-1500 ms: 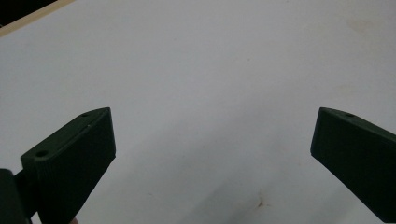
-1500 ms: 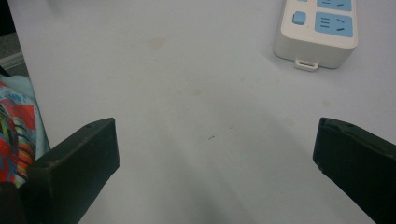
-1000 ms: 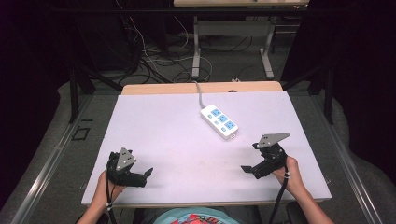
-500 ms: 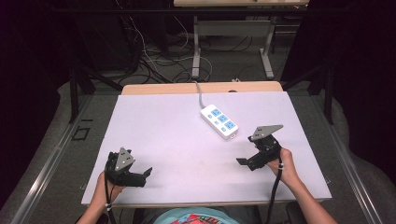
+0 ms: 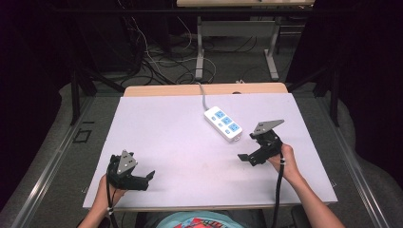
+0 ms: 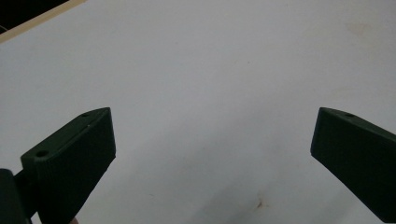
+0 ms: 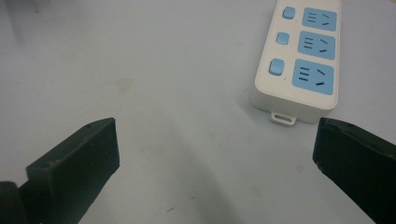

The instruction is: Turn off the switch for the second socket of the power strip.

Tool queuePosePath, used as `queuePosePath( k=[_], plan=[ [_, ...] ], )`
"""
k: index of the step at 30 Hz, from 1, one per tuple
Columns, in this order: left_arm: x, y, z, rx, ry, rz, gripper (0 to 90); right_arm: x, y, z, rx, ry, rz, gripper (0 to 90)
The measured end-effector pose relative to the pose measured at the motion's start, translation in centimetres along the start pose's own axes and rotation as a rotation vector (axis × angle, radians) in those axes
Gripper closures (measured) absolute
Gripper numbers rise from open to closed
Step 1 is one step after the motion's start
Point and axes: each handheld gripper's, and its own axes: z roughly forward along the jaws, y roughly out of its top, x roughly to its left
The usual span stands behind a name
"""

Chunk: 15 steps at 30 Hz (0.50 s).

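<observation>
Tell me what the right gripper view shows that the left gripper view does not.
Right gripper view: a white power strip with three blue sockets and three blue switches, lying ahead of the right hand-held gripper, whose jaws stand open. Left gripper view: a strip of the table's wooden edge at the top left. Both share the white tabletop and a pair of wide-open black jaws; the left hand-held gripper holds nothing.

Power strip (image 7: 299, 56) far end cut off
</observation>
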Motion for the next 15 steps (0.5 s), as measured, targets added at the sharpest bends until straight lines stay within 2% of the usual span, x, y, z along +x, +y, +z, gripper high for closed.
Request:
queuePosePath(
  k=[6, 10, 15],
  plan=[
    [0.1, 0.0, -0.1, 0.006, 0.001, 0.015, 0.0, -0.7, 0.8, 0.5, -0.006, -0.005, -0.001, 0.5],
    [0.1, 0.0, 0.0, 0.003, -0.009, 0.002, 0.0, -1.1, 1.3, 0.9, -0.005, -0.001, 0.003, 0.5],
    [0.0, 0.0, -0.1, 0.006, -0.004, 0.011, 0.0, -1.6, 1.8, 1.4, -0.002, 0.003, 0.008, 0.5]
  ],
)
